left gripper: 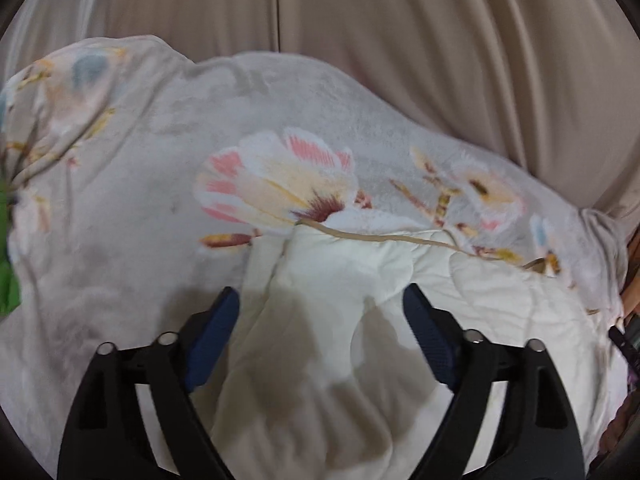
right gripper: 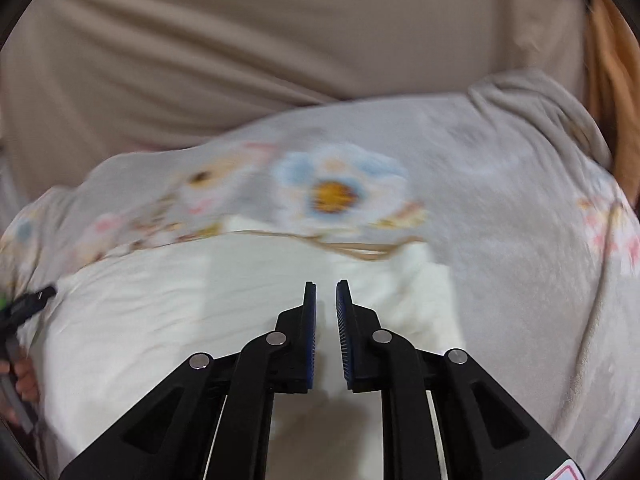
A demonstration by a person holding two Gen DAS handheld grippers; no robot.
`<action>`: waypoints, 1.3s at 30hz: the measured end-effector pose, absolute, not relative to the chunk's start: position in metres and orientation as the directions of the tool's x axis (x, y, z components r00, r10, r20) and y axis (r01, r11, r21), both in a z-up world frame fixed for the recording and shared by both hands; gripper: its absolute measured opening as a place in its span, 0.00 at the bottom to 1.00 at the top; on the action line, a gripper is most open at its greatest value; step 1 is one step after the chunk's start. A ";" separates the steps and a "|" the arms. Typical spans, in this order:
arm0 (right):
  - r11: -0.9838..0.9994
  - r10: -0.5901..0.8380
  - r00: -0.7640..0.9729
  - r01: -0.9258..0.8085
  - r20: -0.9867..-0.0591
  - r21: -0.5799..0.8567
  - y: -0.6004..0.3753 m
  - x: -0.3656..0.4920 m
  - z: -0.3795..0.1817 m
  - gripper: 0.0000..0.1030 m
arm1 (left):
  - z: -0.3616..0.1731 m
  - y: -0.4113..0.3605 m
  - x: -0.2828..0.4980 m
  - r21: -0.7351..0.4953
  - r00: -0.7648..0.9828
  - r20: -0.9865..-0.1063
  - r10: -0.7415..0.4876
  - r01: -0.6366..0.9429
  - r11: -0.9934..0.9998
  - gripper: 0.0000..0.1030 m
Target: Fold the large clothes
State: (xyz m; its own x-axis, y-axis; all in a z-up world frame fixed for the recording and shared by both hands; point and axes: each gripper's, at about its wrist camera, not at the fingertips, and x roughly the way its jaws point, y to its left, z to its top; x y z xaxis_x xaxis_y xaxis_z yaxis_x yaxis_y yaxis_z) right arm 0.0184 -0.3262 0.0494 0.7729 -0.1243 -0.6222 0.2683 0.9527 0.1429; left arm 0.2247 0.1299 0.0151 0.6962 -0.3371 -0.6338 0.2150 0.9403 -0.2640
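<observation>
A large grey fleece blanket [left gripper: 160, 160] with printed flowers lies spread out, its cream-white underside [left gripper: 500, 300] turned over on top of it along a beige trimmed edge [left gripper: 380, 238]. My left gripper [left gripper: 320, 292] hangs wide open just above the white layer, with nothing between its blue pads. In the right wrist view the floral side [right gripper: 500, 200] and the white side [right gripper: 160, 300] show again, blurred. My right gripper [right gripper: 326, 284] hovers over the white layer with its jaws a narrow gap apart and nothing between them.
Beige draped fabric [left gripper: 400, 40] fills the background behind the blanket. A green object [left gripper: 8, 280] shows at the left edge. At the left edge of the right wrist view are a black part of the other gripper [right gripper: 28, 304] and a hand [right gripper: 24, 376]. An orange-brown surface [right gripper: 612, 80] stands at far right.
</observation>
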 end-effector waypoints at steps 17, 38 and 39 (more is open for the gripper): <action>0.959 0.250 0.621 -0.053 -0.743 0.279 -0.204 0.072 -0.012 0.12 | -0.045 0.172 0.173 -0.493 0.548 -0.703 -0.453 0.084 0.866 0.87; 0.912 0.336 0.654 -0.045 -0.678 0.408 -0.227 0.036 0.001 0.12 | 0.131 0.038 0.085 -0.406 0.530 -0.373 -0.762 0.645 0.647 0.16; 0.912 0.344 0.650 -0.057 -0.678 0.407 -0.229 0.023 0.006 0.12 | 0.133 0.030 0.081 -0.398 0.516 -0.375 -0.770 0.660 0.637 0.16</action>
